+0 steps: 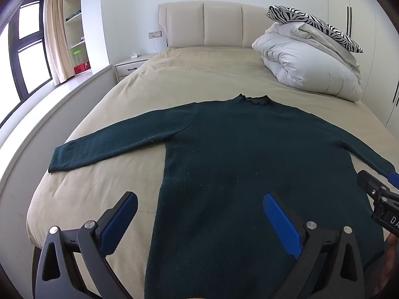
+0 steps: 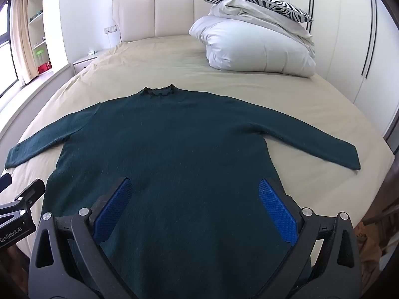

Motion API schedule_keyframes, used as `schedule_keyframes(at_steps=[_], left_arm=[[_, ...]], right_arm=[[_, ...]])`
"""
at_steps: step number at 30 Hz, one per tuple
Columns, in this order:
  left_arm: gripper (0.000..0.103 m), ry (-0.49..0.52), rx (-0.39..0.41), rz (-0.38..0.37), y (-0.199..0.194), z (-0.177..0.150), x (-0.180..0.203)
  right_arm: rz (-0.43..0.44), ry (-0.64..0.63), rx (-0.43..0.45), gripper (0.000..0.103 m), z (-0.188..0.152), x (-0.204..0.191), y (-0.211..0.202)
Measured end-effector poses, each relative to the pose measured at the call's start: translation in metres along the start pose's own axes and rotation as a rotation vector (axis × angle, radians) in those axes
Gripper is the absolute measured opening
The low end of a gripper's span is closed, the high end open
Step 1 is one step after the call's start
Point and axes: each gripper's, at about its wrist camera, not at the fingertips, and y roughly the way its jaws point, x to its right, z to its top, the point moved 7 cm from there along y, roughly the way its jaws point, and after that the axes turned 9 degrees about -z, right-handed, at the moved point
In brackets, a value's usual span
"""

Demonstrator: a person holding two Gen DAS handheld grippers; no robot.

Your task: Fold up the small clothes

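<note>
Bedroom surroundings are shown in both wrist views, with a beige-sheeted bed (image 1: 189, 74) occupying most of each picture. At the far left, a dark-framed window (image 1: 27, 47) and a beige curtain (image 1: 56, 32) are seen, followed by open shelving (image 1: 74, 20) and a white nightstand (image 1: 132, 66) beside the bed. A padded cream headboard (image 1: 209, 25) is located at the far end of the bed.

A dark green long-sleeved sweater (image 2: 172, 154) is laid flat on the sheet, collar toward the headboard and hem toward the cameras. Both sleeves are spread outward and slightly downward, one to each side.

The left gripper (image 1: 200, 218) is held above the hem region with its blue-padded jaws set wide apart; nothing is gripped. One of its fingers is positioned over the bare sheet, the other over the sweater body. The right gripper (image 2: 195, 205) is held above the lower body of the sweater, jaws likewise spread wide and empty. Part of it is also visible at the right edge of the left wrist view.

At the right of the headboard, a folded white duvet (image 2: 256, 47) is stacked on the bed, with a zebra-print pillow (image 2: 254, 1) resting on top. White wardrobe doors (image 2: 349, 37) are seen at the far right.
</note>
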Motion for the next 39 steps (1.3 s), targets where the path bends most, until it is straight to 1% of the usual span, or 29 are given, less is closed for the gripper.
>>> schedule_keyframes(at_steps=[35, 39], left_arm=[[0.103, -0.001, -0.003, -0.005, 0.003, 0.002, 0.0], [0.103, -0.001, -0.004, -0.006, 0.002, 0.002, 0.0]], right_arm=[[-0.003, -0.005, -0.01, 0.103, -0.008, -0.004, 0.004], [-0.003, -0.006, -0.015, 0.103, -0.006, -0.008, 0.012]])
